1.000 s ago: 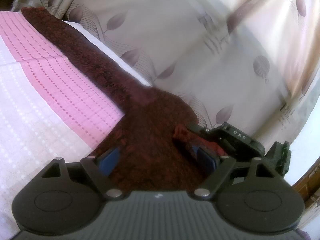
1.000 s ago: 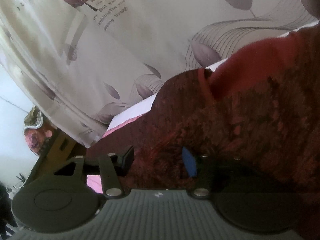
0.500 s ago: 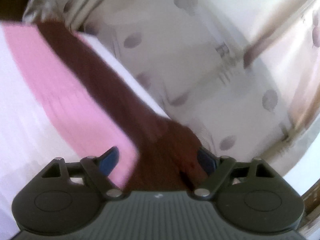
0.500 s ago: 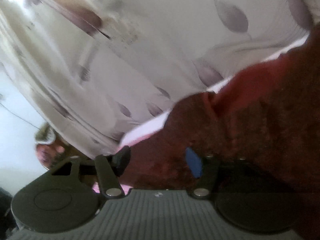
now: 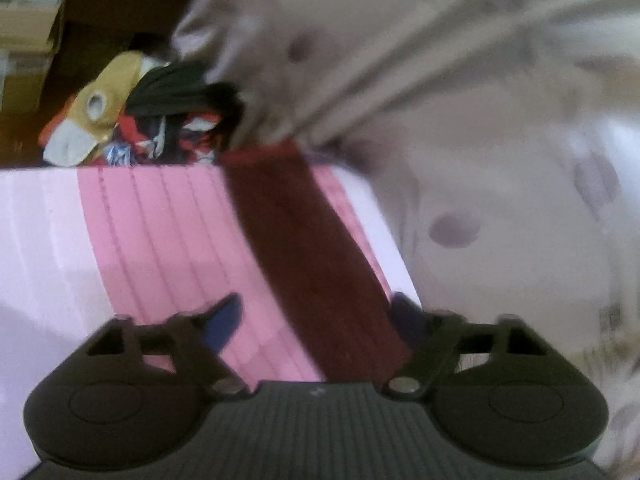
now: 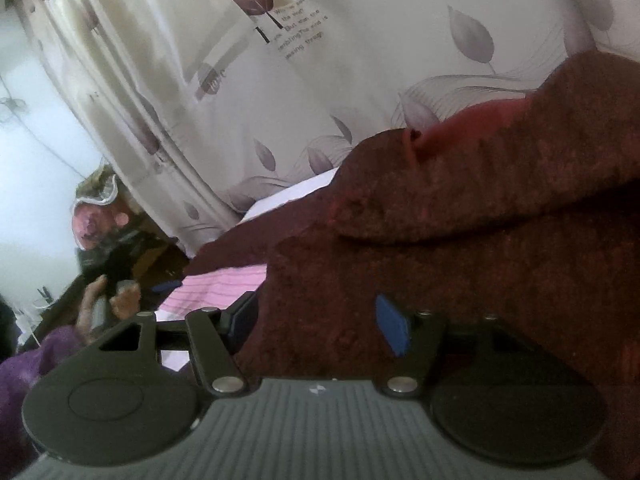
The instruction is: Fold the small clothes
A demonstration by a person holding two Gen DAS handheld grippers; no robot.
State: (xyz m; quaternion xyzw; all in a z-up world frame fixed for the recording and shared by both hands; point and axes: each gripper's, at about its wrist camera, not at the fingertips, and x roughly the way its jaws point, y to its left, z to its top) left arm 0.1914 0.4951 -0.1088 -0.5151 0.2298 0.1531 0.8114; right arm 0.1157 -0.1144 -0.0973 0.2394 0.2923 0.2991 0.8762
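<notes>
**Maroon garment stretched between 2 grippers**

Maroon fleece is seen running straight out from the left gripper (image 5: pixel 316 320), whose jaws are closing around it; the blue pads (image 5: pixel 224 320) are not yet pressed on the cloth, which lies against the right-hand finger only. The strip, seemingly a sleeve or leg of the maroon garment (image 5: pixel 304 248), is laid with its long axis pointing away from the gripper toward the far edge of the bed. The right gripper (image 6: pixel 316 320) is held part-open, and the garment's bulk (image 6: pixel 460 240) is draped between and over its fingers; whether it is pinched cannot be told. The bulk is judged nearer the right hand, the narrow end nearer the left, so the coming fold would be made along that long axis.

Beneath, a pink and white dotted bedsheet (image 5: pixel 160 248) is spread. Behind it a cream curtain printed with leaves (image 6: pixel 320 80) is hung, and a heap of mixed clothes (image 5: pixel 132 120) is piled beyond the bed's edge.
</notes>
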